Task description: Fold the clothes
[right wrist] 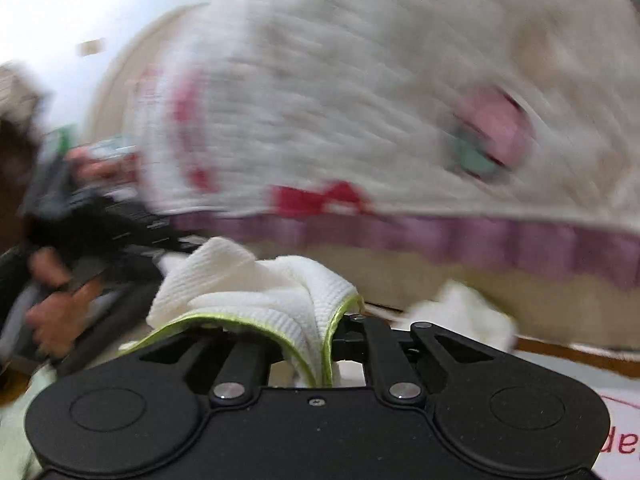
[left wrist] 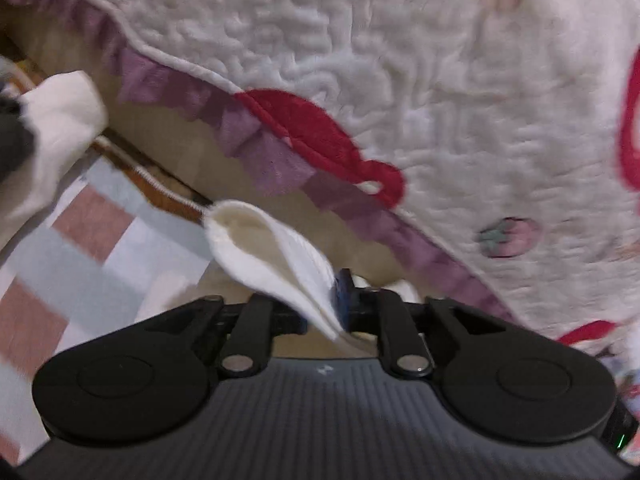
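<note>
White cloth [right wrist: 256,292] was held up by both tongs, low in the middle of each frame.
Left tongs [left wrist: 340,312] and right tongs [right wrist: 326,344] were clamped on its edges; a loose pinch could drop it.

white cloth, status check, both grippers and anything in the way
Left gripper shut on white cloth. Right gripper shut on its green-trimmed edge. Cloth lifted, bunched between them. Quilt close ahead, not touching.
</note>
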The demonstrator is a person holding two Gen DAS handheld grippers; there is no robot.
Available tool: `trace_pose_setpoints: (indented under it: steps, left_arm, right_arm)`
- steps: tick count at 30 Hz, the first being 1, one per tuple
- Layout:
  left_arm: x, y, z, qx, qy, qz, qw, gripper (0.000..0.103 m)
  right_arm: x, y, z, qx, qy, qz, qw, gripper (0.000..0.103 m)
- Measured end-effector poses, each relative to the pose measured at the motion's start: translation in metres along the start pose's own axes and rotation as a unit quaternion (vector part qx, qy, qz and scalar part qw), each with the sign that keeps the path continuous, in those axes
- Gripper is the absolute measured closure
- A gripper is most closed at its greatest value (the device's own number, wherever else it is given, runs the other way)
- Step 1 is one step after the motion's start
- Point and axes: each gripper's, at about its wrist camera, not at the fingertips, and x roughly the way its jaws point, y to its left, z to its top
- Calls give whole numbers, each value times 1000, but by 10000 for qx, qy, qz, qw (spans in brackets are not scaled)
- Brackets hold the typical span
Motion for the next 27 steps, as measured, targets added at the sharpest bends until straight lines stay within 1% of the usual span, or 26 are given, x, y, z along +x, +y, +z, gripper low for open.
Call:
trace_pose_setpoints:
  steps: [1,2,3,4,5,6,8,9,10,11,12,13,14,15,16,17,18,19,20,21,22,25,27]
  left_arm:
    - [9,2,-2,113,-90,185,9997,75]
    - [14,6,-7,122,-148,292,9994,65]
    - [15,11,-13,102,-189,311,9993,62]
    - [16,18,-20,77,-227,304,9993,62]
    - [14,26,-28,49,-232,254,9994,61]
    - [11,33,-36,34,-173,224,9996,61]
    - [4,47,-53,78,8,238,9997,61]
    - [1,53,-61,150,93,275,9995,61]
    - [-1,58,-69,248,198,344,9989,61]
    - [-3,63,-77,346,303,414,9981,61]
    - [-4,67,-85,453,404,482,9970,61]
    - [-4,70,-93,576,498,547,9956,62]
    - [-6,71,-99,695,537,593,9944,62]
    - [-10,70,-104,807,481,605,9937,62]
    - [-13,68,-108,900,440,634,9929,62]
    - [-17,65,-110,960,424,693,9921,62]
    - [-21,63,-112,984,396,755,9915,62]
    - [-27,63,-114,912,342,803,9920,61]
    - [-35,65,-116,771,288,810,9933,59]
    - [-43,68,-117,611,249,802,9946,58]
    - [-52,73,-120,436,207,795,9957,56]
    - [-79,87,-132,50,151,848,9963,56]
    - [-91,94,-142,-178,247,931,9952,55]
  right_arm:
    - [19,-23,0,472,361,-4,9982,85]
    - [35,-43,-2,938,714,-67,9930,82]
    - [48,-60,-8,1300,971,-206,9865,82]
    - [54,-72,-14,1514,1035,-299,9826,79]
    - [57,-80,-19,1679,990,-267,9804,76]
    - [57,-86,-23,1860,917,-173,9781,75]
    - [57,-90,-25,2156,734,51,9737,69]
    - [57,-89,-23,2155,656,143,9742,69]
    - [56,-86,-18,2048,504,207,9773,79]
    - [51,-80,-12,1832,276,240,9824,85]
    - [46,-78,-5,1836,5,307,9825,85]
    - [41,-82,-1,2010,-180,251,9791,85]
    - [38,-85,2,2124,-230,33,9769,83]
    - [35,-88,4,2237,-280,-185,9741,81]
    - [32,-86,6,2117,-244,-416,9762,80]
    - [29,-79,7,1755,-121,-660,9822,79]
    - [25,-72,8,1390,3,-902,9862,75]
    - [18,-63,8,1036,92,-1172,9877,58]
    - [7,-52,5,748,102,-1420,9870,49]
    - [-7,-44,-1,557,50,-1567,9861,47]
    - [-23,-38,-9,520,16,-1563,9863,44]
    - [-74,-21,-41,745,24,-1246,9894,43]
    - [-105,-15,-71,1089,36,-813,9907,43]
